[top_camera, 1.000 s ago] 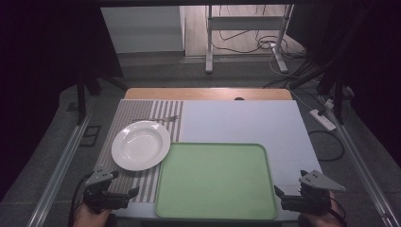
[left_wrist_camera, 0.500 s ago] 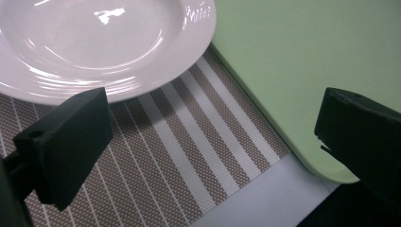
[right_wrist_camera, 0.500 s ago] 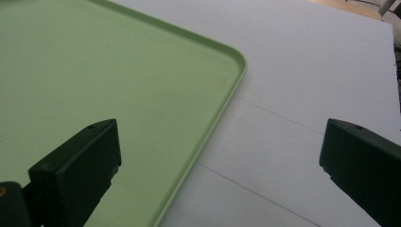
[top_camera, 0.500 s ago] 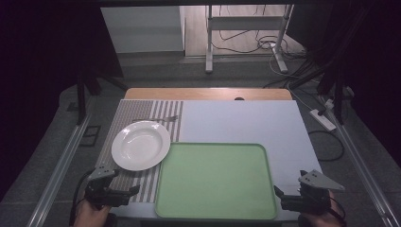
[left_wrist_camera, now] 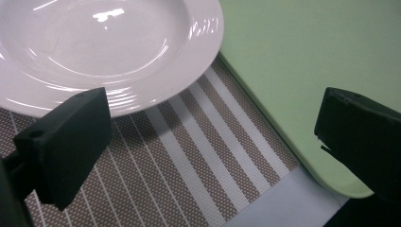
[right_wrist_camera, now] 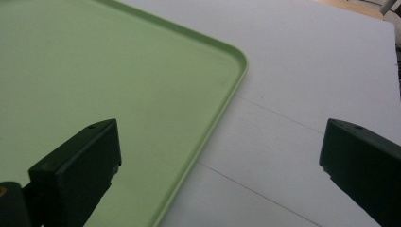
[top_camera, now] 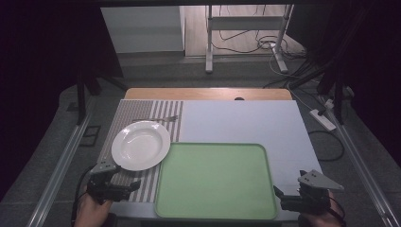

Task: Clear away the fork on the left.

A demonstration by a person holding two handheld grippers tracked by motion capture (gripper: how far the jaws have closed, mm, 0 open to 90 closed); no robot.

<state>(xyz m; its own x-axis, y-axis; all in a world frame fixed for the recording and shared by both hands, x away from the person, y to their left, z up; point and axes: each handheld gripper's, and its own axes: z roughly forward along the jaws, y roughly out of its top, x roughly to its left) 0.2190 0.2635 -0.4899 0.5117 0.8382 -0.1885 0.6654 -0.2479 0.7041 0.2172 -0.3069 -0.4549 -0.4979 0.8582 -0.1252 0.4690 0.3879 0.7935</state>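
One white plate (top_camera: 141,144), unmarked, lies just ahead of the left claw (top_camera: 124,188) on one striped mat (top_camera: 142,185). One green tray (top_camera: 215,180) sits between the claws. Left claw and right claw (top_camera: 280,197): jaws wide apart, holding nothing. One fork (top_camera: 163,119) beyond the plate.

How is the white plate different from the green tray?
The plate is round and white; the tray is green and rectangular with rounded corners. The plate is smaller and sits on the striped mat, while the tray lies beside it, mostly on the pale table cover. The plate's bowl dips deeper; the tray is flat with a low rim. Both are empty.
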